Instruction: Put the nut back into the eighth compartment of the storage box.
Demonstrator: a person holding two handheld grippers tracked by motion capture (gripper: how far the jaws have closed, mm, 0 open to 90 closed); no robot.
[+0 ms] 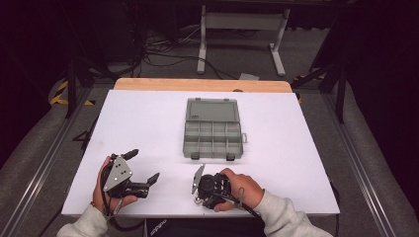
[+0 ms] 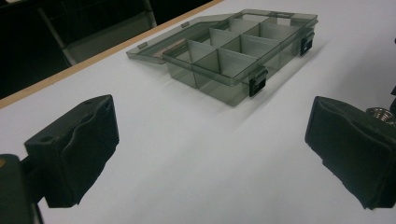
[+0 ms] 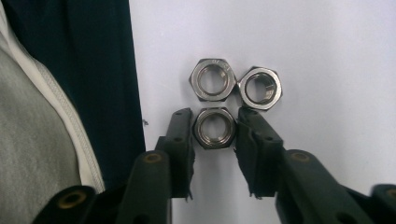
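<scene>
An open compartment box [image 1: 213, 134] lies at the middle of the bench [image 1: 148, 118], its lid laid back on the far side. Near the front edge, the left claw [image 1: 144, 167] rests left of centre and the right claw [image 3: 214, 128] just right of centre. Three nuts lie clustered on the bench by the near edge: one nut [image 3: 214, 128] between the right claw's jaws, two others [image 3: 236, 83] touching it beyond.
</scene>
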